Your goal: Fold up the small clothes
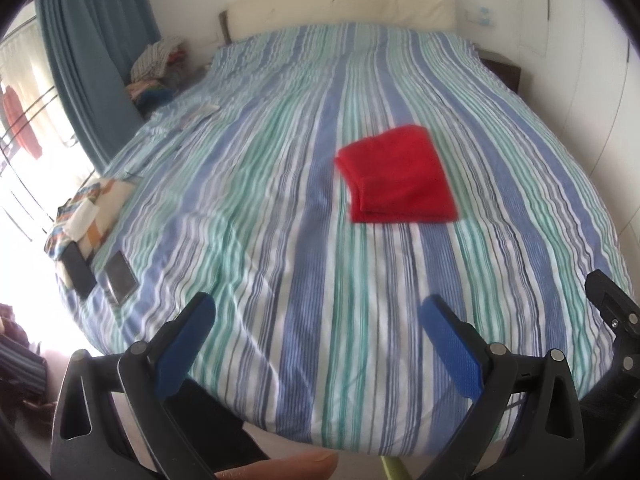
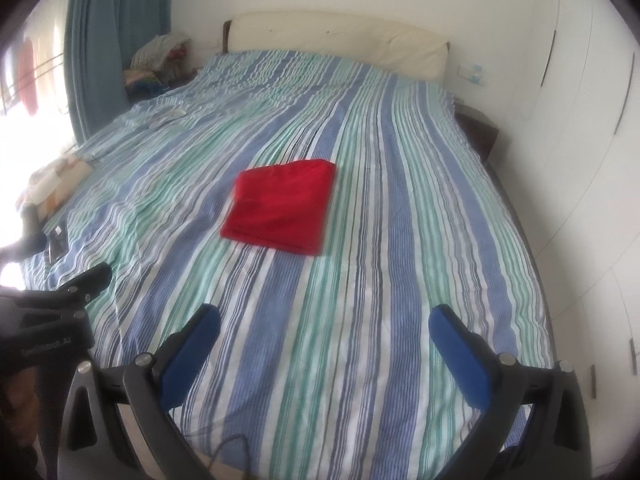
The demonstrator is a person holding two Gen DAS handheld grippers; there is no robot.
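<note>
A red garment (image 1: 398, 176) lies folded into a flat rectangle on the striped bedspread (image 1: 280, 220), near the middle of the bed. It also shows in the right wrist view (image 2: 282, 208). My left gripper (image 1: 316, 312) is open and empty, held above the foot of the bed, well short of the garment. My right gripper (image 2: 324, 320) is open and empty too, also back at the foot end. The right gripper's body shows at the right edge of the left wrist view (image 1: 612, 308). The left gripper's body shows at the left of the right wrist view (image 2: 60, 308).
A colourful folded cloth (image 1: 92, 204) and two dark phones or tablets (image 1: 120, 276) lie at the bed's left edge. A pile of clothes (image 1: 156, 68) sits by the blue curtain (image 1: 92, 52). White wardrobe doors (image 2: 592, 120) stand at the right.
</note>
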